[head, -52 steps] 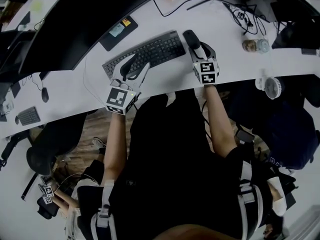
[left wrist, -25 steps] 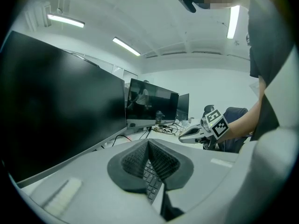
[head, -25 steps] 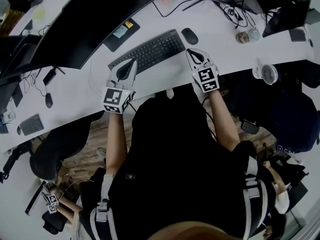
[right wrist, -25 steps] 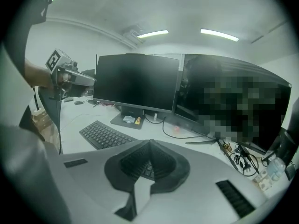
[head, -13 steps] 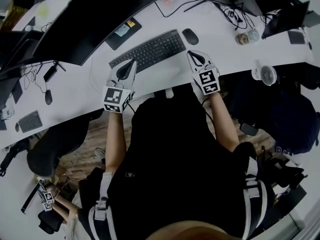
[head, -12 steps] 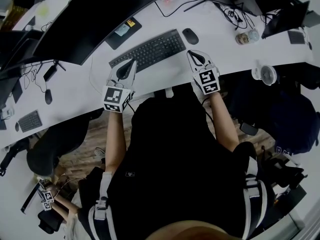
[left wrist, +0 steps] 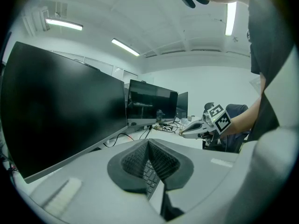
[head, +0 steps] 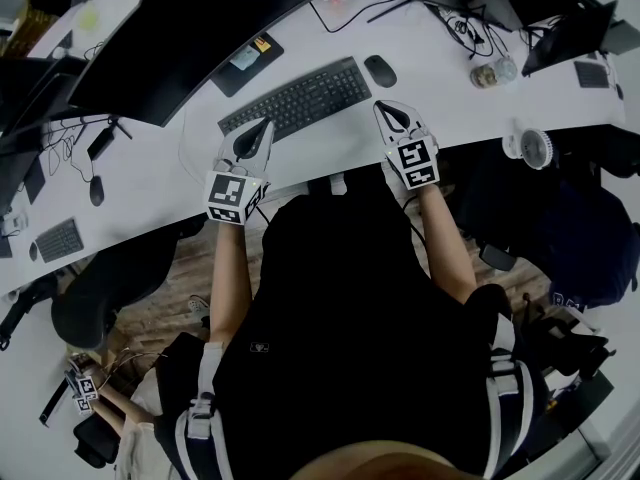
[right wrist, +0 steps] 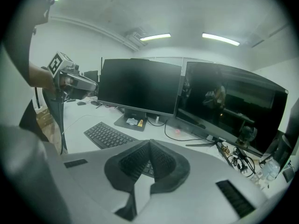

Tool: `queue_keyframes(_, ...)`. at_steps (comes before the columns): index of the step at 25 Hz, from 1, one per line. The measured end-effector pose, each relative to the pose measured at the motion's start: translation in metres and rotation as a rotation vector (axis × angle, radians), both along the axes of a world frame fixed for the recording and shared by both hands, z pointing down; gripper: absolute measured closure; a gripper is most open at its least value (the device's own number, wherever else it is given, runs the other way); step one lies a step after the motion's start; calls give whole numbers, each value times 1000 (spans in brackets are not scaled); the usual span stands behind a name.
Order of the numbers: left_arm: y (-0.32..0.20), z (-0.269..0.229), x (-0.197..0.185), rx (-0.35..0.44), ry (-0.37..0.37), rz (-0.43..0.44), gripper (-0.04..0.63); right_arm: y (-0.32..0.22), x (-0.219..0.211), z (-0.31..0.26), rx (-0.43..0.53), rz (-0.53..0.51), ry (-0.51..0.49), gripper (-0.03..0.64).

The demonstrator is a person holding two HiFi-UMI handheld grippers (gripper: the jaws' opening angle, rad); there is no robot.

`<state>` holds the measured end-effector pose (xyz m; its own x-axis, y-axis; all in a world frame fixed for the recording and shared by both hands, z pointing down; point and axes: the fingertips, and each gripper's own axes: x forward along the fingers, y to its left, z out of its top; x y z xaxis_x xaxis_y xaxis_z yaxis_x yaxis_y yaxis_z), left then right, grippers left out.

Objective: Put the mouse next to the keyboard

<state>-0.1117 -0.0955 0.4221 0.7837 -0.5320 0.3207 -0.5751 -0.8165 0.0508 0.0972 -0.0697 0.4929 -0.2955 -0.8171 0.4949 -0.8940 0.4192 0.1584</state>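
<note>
Where the long white desk [head: 450, 88] curves under our head, we see dark monitors [head: 190, 28] ranged along its far side, a tangle of cables [head: 478, 26] towards the right, and a small white fan [head: 527, 146] at the near edge. Wooden floor [head: 185, 268] shows below the desk, and strip lights [right wrist: 156, 37] run across the white ceiling.

The black keyboard [head: 295, 98] lies slantwise in front of us. The black mouse [head: 380, 71] sits on the desk just beside the keyboard's right end, with nothing holding it.

Our left gripper [head: 262, 126] has its jaws closed flat together, pad against pad, with nothing between them. Its tip is at the near edge of the keyboard's left part; we cannot tell whether it touches.

Our right gripper [head: 386, 109] is likewise closed on nothing, its ribbed pads meeting in a point. It is on our side of the mouse, with a strip of bare desk between tip and mouse.
</note>
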Motion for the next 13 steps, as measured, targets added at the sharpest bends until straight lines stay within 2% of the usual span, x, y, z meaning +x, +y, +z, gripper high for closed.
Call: queue_keyframes(13, 6, 0, -3, 1, -8, 1, 598, 4, -2, -2, 6, 1, -7, 615)
